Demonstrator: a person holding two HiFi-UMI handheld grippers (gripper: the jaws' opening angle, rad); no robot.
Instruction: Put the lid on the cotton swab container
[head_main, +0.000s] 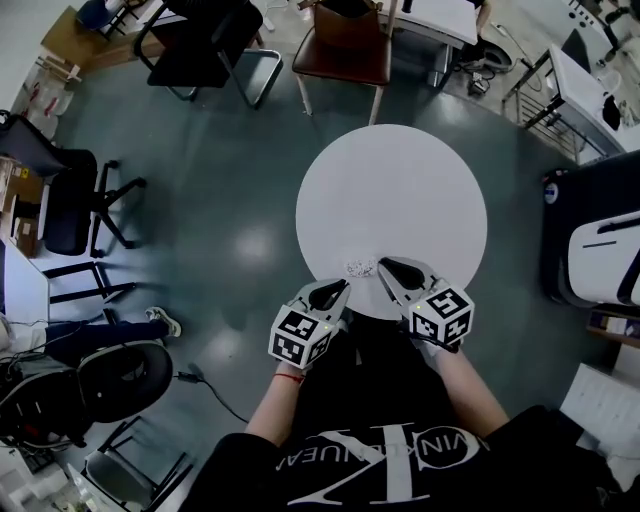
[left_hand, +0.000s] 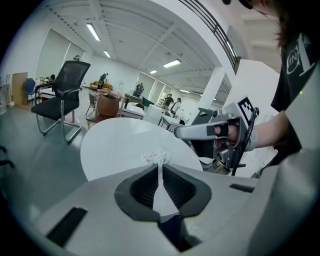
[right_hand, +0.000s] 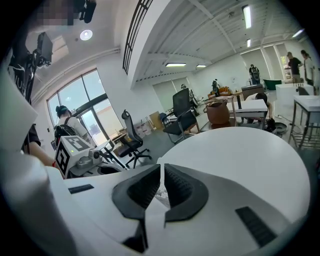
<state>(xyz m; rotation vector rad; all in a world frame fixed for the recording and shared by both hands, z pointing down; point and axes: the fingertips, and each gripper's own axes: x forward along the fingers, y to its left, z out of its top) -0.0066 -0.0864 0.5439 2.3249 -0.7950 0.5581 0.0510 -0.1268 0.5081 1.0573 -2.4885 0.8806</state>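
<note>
Rnd table (head_main: 400, 170) (fluffy wht clump (head_main: 360, 267))

We found the round white table (head_main: 400, 190) open across nearly all its top at mid-frame, the only thing on it a small white clump of swabs (head_main: 360, 267) near its lower edge. There the left gripper (head_main: 343, 287) and right gripper (head_main: 381, 263) flanked the clump closely, leaving a narrow gap between their tips. A brown chair (head_main: 345, 45) and a black chair (head_main: 205, 40) stood along the frame's top, well apart from the table, with bare floor (head_main: 250, 180) between.
</note>
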